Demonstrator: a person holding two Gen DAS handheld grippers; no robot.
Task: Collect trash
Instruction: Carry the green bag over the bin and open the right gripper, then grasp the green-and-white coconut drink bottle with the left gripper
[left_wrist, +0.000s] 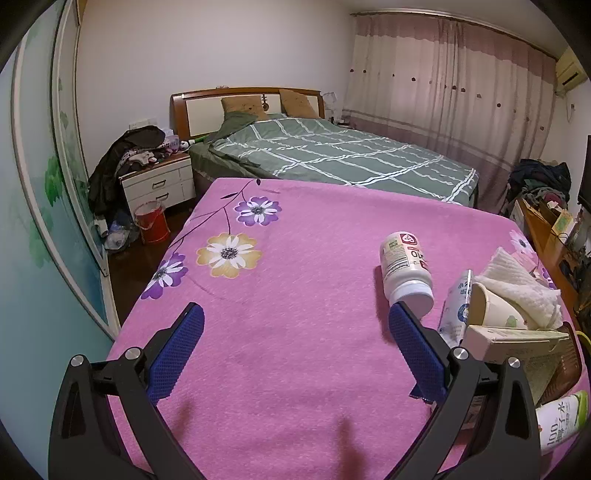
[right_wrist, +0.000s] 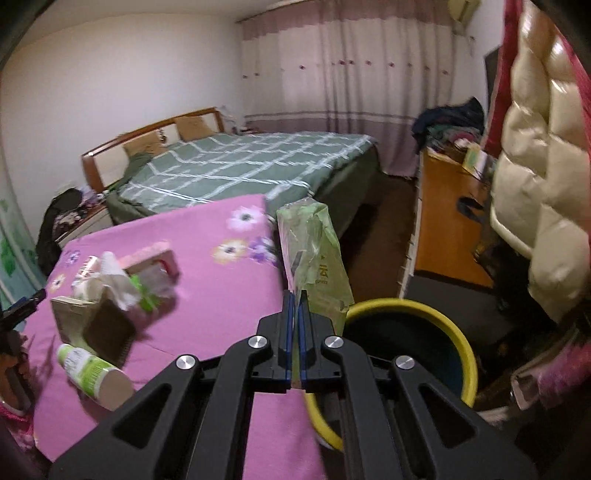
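Two grippers are ours. Beyond the pink cloth (left_wrist: 295, 295) lies the green bed (left_wrist: 332, 155). At the cloth's right edge stands the yellow-rimmed bin (right_wrist: 458, 332). Near that edge, on the cloth, trash is heaped, a white bottle (left_wrist: 404, 269) beside it. Our right gripper (right_wrist: 295, 295) is clenched on a green plastic bag (right_wrist: 314, 254) beside the cloth, by the bin's rim; our left gripper (left_wrist: 295, 325) hovers released over the cloth.

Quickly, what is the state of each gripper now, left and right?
Left gripper: open, holding nothing.
Right gripper: closed on a green plastic wrapper, beside the yellow-rimmed bin.
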